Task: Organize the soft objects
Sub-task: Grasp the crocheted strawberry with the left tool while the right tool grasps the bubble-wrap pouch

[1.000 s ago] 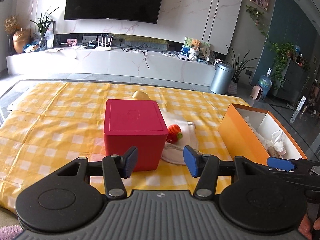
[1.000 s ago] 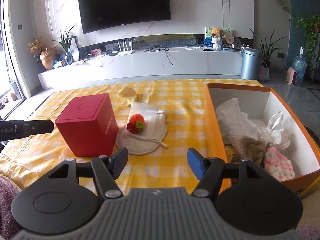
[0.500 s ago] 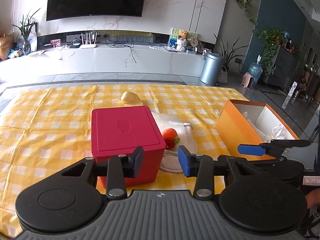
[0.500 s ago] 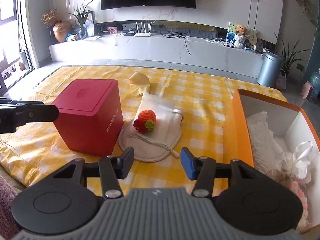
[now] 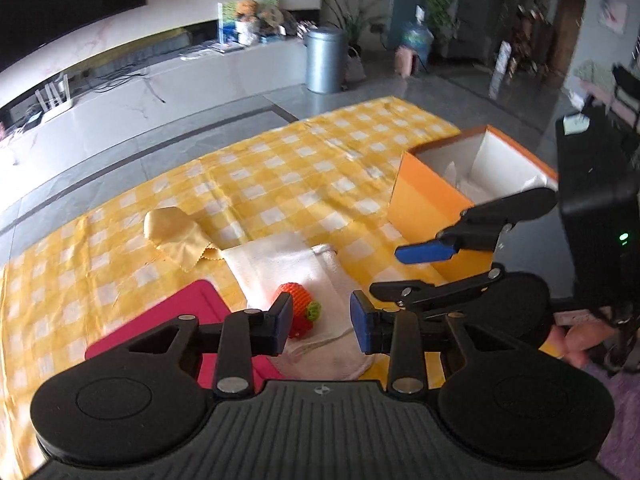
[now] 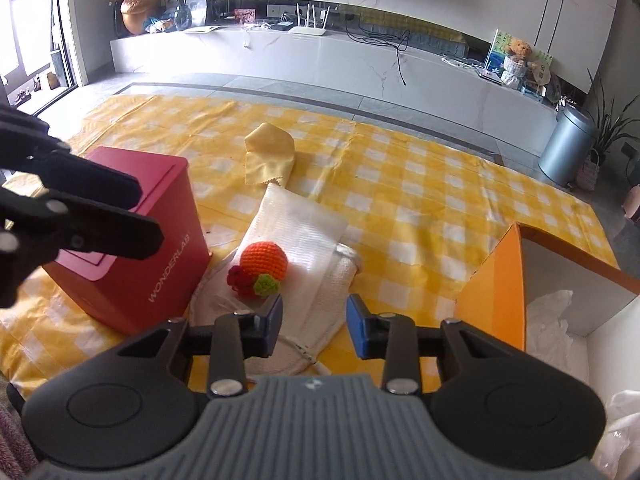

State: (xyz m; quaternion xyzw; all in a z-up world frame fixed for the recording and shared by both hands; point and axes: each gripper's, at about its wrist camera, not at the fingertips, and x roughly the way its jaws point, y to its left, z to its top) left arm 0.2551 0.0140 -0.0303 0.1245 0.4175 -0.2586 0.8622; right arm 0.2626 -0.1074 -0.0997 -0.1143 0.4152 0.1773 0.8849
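Note:
An orange crochet ball [image 6: 264, 262] with red and green tufts lies on a white cloth bag [image 6: 304, 228], which overlaps a beige round pouch [image 6: 304, 344]. A folded yellow cloth [image 6: 270, 156] lies beyond them. My right gripper [image 6: 314, 324] hovers just short of the ball. Its jaws are closing, with only the cloth seen in the gap and nothing pressed. My left gripper [image 5: 322, 324] hangs over the same ball [image 5: 300, 310] and cloth bag [image 5: 288, 264], jaws closing and empty. The right gripper [image 5: 416, 272] shows at the right in the left wrist view.
A red cube box [image 6: 140, 248] stands left of the cloths, close under the left gripper [image 6: 100, 216]. An open orange box [image 6: 496, 280] holding soft white items stands at the right. A yellow checked tablecloth [image 6: 420, 200] covers the table. A hand [image 5: 576, 340] holds the right gripper.
Both grippers have moved in toward the ball and cloth bag, and their jaws have narrowed. The left wrist view has rolled and swung right, so the red box now sits at its lower left.

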